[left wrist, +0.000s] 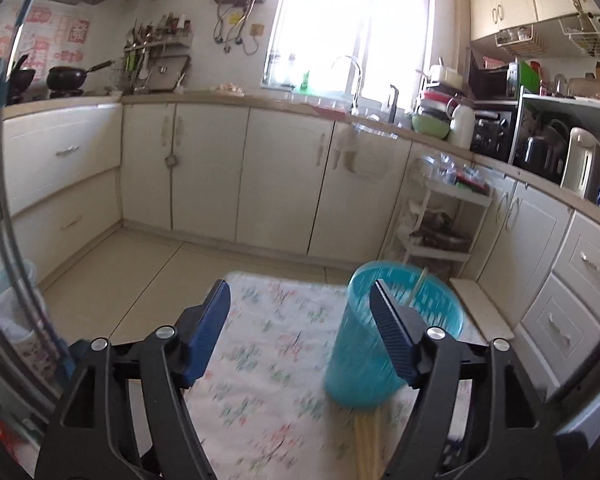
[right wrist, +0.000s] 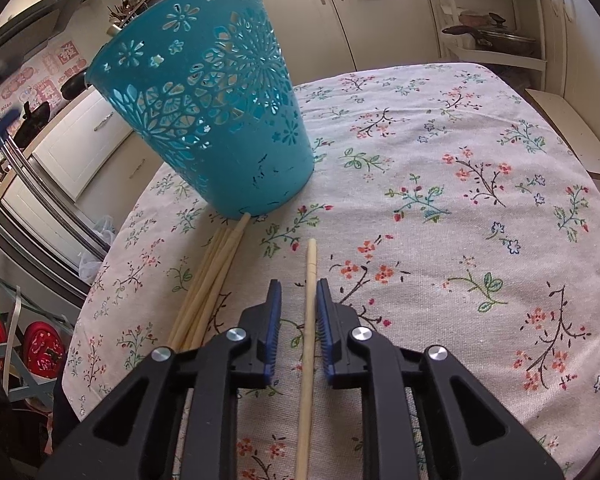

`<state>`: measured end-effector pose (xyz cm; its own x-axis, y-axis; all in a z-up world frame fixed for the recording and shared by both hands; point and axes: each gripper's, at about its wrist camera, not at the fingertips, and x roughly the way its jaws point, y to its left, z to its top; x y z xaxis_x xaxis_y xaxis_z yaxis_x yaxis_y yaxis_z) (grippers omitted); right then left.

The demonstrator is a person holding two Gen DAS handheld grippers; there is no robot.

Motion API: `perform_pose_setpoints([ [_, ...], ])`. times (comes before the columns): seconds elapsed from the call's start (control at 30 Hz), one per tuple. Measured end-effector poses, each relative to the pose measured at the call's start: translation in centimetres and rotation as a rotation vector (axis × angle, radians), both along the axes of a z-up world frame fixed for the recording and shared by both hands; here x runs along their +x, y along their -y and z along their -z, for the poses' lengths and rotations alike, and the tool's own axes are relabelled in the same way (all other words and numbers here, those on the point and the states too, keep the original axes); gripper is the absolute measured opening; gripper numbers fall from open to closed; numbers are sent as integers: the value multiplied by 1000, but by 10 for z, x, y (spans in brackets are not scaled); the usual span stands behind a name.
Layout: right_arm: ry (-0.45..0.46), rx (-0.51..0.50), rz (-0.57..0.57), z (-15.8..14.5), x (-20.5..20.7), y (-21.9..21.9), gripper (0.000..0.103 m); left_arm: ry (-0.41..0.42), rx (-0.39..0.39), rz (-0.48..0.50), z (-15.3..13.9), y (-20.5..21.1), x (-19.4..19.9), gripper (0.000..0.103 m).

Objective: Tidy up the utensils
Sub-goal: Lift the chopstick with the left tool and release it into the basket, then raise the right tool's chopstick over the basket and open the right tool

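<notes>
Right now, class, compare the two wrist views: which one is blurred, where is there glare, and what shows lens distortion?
Left wrist view: the blue basket and floral tablecloth are smeared by motion blur; the window is blown out white. Right wrist view: sharp, the single chopstick crisp between the fingers; fisheye bends the table edge and tilts the basket.

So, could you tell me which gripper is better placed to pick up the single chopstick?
Right gripper: the chopstick already lies between its jaws. The left gripper is open near the holder.
</notes>
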<state>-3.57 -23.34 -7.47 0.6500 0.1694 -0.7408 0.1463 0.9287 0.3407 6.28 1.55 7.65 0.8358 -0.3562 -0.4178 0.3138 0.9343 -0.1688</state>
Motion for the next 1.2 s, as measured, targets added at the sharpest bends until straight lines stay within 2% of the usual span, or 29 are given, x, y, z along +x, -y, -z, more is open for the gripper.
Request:
perform_pose_setpoints([
  [0.13, -9, -30, 20, -1, 1, -4, 18, -117, 10, 12, 48, -19, -12, 71],
  [0.27, -26, -123, 15, -3, 6, -16, 18, -228, 32, 29, 99, -24, -14, 72],
  [0.33, -37, -180, 19, -3, 8, -22, 16, -278, 40, 37, 120, -23, -12, 72],
  [0.4, -46, -198, 38, -2, 7, -21, 7, -316, 36, 37, 134, -24, -9, 72],
  [0.43, -47, -189, 44, -2, 7, -19, 6, -331, 29, 35, 140, -25, -8, 72],
  [0.53, -66, -165, 58, -2, 7, -15, 6, -349, 11, 28, 146, -29, -4, 74],
  [0.67, -86, -207, 54, -4, 10, -24, 11, -348, -8, 19, 140, -32, 4, 78],
  [0.8, -101, -249, 46, -5, 12, -30, 8, -347, -5, 21, 135, -25, 14, 79],
  [1.0, -94, -153, 63, -5, 0, -20, 6, -377, 27, 28, 148, -8, 20, 79],
  [1.2, -27, -35, 88, -22, -15, -12, 6, -393, 58, 32, 152, -2, 21, 80],
])
